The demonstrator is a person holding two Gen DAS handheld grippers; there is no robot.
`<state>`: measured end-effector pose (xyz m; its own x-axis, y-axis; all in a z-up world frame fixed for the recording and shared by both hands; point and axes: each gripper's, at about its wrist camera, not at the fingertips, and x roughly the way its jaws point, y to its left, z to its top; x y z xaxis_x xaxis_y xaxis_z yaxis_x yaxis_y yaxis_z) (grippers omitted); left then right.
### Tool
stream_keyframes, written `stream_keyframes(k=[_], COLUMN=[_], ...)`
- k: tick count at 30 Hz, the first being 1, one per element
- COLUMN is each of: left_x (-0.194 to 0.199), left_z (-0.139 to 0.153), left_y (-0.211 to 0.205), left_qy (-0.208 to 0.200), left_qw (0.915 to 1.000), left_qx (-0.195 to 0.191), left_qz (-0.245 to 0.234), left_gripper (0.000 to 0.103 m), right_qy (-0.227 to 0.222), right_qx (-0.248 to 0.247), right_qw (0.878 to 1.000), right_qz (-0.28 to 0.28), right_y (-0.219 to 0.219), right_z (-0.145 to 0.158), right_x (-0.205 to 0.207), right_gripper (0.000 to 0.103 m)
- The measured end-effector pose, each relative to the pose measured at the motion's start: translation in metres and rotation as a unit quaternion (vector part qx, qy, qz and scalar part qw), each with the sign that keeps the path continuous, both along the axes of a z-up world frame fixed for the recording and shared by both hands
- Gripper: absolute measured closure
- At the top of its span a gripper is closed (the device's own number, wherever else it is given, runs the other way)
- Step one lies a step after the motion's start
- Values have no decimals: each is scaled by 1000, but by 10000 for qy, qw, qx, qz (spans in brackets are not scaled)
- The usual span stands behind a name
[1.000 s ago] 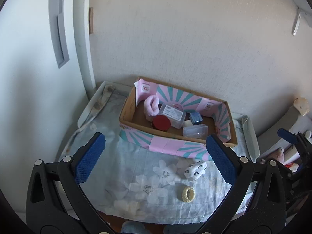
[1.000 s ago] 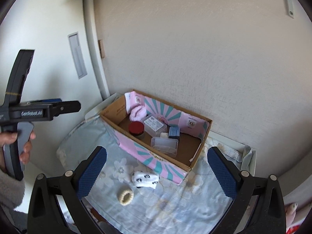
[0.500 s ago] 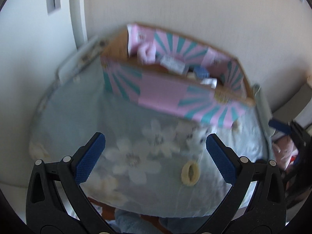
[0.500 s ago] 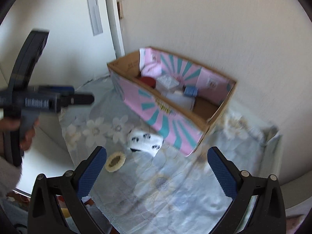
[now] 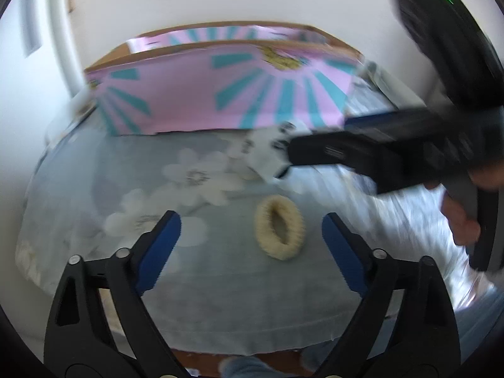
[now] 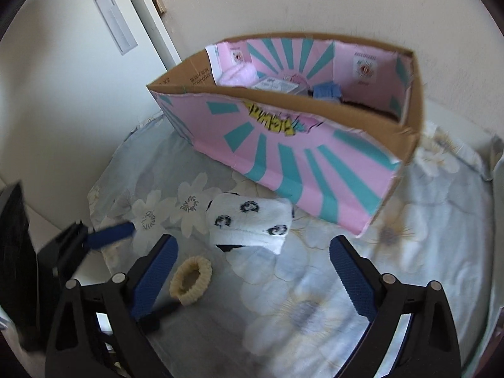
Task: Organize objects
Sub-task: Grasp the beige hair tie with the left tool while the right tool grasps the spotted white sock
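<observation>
A cream hair scrunchie (image 5: 279, 232) lies on the floral cloth just ahead of my open, empty left gripper (image 5: 252, 245), a little right of its middle. It also shows in the right wrist view (image 6: 191, 279). A white rolled sock with black marks (image 6: 250, 224) lies in front of the pink and teal cardboard box (image 6: 283, 145), just ahead of my open, empty right gripper (image 6: 253, 267). In the left wrist view the sock (image 5: 264, 154) is partly hidden by the right gripper's body (image 5: 393, 154). The box (image 5: 220, 94) holds several small items.
The box stands against the wall at the back of a small table covered by a light blue floral cloth (image 6: 346, 283). A white door with a recessed handle (image 6: 115, 22) is on the left. The cloth's front edge (image 5: 252, 337) is near the left gripper.
Both grippers have moved down and forward, close to the cloth. The right gripper now reaches the sock and has come into the left wrist view.
</observation>
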<state>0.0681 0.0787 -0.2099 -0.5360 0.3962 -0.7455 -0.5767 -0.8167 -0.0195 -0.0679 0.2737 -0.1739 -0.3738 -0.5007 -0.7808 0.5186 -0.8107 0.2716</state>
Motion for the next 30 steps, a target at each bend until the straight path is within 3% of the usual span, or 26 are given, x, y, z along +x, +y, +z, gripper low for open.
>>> stream_keyframes(k=[1,3,19,30], left_x=[2,4,-1,-9], left_z=[-3,-8,-13,-2], left_y=[3,8,8,-9], left_qy=[7,-29,-177,-272], left_qw=[10000,9998,9993,9993], left_qx=[-41,-85,23,182], left_qz=[-70,-187,-314,-183], left_gripper=[27,34,78,83], right_qy=[-33,-39,2,78], right_qx=[-30,-23,480,391], right_qw=[10000,10000,9986,9990], right_qz=[-11,-14,-243,-224], right_y=[-4,-8,-30,-31], right_z=[-3,-5,-21,-2], right_x=[-3,-5,-16,-15], right_gripper=[7,12,39,40])
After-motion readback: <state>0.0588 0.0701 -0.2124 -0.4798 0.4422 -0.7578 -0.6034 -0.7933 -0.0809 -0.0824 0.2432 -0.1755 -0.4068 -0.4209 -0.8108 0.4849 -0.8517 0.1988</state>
